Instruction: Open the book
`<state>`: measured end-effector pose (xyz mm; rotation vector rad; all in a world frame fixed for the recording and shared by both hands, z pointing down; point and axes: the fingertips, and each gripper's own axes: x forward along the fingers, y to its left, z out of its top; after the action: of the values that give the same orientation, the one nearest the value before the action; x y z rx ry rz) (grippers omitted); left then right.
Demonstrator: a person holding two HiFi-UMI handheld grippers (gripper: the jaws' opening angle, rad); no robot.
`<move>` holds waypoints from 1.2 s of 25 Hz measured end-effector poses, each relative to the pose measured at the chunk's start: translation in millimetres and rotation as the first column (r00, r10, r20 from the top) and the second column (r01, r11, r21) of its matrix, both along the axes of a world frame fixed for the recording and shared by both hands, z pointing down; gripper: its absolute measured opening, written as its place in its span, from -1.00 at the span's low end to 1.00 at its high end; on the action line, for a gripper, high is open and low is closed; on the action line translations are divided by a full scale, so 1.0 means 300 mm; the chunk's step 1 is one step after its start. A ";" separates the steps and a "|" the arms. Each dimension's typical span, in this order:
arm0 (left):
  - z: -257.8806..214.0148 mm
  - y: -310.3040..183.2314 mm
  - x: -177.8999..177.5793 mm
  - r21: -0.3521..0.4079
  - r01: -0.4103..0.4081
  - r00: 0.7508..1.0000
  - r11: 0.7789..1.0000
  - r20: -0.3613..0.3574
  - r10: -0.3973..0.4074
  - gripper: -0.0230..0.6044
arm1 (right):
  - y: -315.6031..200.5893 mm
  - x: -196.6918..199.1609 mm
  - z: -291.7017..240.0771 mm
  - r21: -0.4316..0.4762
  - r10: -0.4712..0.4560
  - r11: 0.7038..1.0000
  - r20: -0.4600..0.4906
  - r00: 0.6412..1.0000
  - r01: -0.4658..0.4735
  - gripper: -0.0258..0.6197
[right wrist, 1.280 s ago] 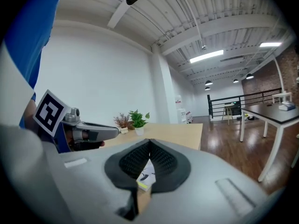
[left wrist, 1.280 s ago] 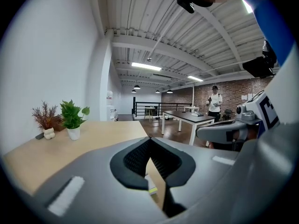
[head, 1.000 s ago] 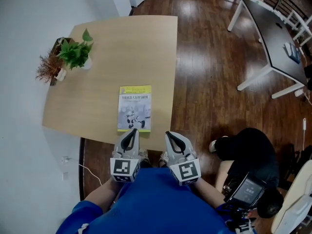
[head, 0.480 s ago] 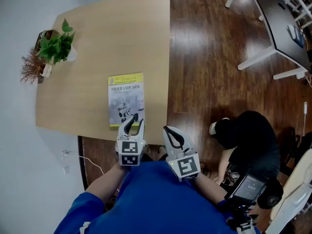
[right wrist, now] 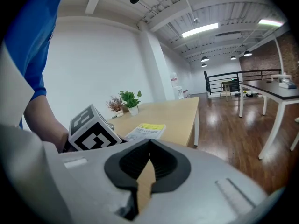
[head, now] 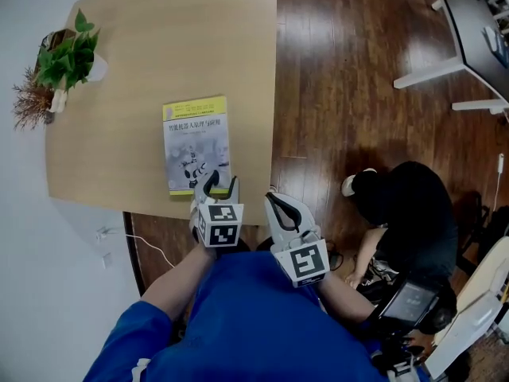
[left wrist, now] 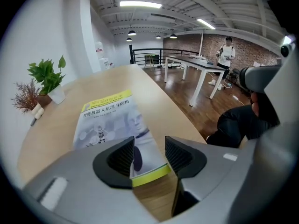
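So the left claw (left wrist: 149,143) is tipped down at the near end of the book (head: 196,143). Its 2 jaws have just been opening and now stand wide apart. The book's near right corner, with its yellow strip, shows in the gap between them, but neither pad is pressing on it, so nothing is gripped yet. My guess is it's lined up on that corner because that looks like the loose edge of the cover, the easiest spot to get a jaw under and peel it up.

The right claw (right wrist: 149,146) sits just beside the left one on its right, jaws closed together with nothing in them. It's off the tabletop (head: 159,54), out past the near edge. It looks parked out of the way, maybe in reserve to pin the book down or catch the cover once it lifts.

The book lies flat and closed, cover up, close to the tabletop's near edge, so it's an easy reach. Opening hasn't started, I'd say.

Further out, a green plant (head: 67,54) and some dried sprigs (head: 30,102) sit at the far left corner, well apart from the book and no obstacle. On the wooden floor (head: 342,70) to the right, a person in black (head: 402,205) is sitting, also clear of the action
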<state>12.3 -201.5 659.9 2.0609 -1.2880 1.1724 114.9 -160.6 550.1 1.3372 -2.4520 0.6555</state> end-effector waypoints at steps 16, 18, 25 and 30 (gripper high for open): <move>0.017 0.006 0.025 -0.024 -0.001 1.000 1.000 0.017 0.001 -0.68 | -0.025 0.000 0.043 -0.036 0.005 0.999 0.007 1.000 -0.005 -0.92; 0.006 0.002 0.022 -0.015 0.005 1.000 1.000 0.011 -0.005 -0.82 | -0.027 -0.002 0.044 -0.039 0.009 0.999 0.010 1.000 -0.008 -0.92; -0.041 0.002 0.012 -0.005 0.017 1.000 1.000 -0.008 -0.017 -0.90 | -0.025 0.000 0.024 -0.016 -0.008 1.000 0.016 1.000 0.008 -0.92; -0.077 0.001 -0.004 0.011 0.028 0.999 1.000 -0.042 -0.027 -0.90 | -0.025 -0.004 0.006 0.001 -0.016 1.000 0.020 1.000 0.016 -0.92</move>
<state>11.1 -201.2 636.8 2.0582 -1.3020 1.1071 113.7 -168.0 551.9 1.3160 -2.4764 0.6681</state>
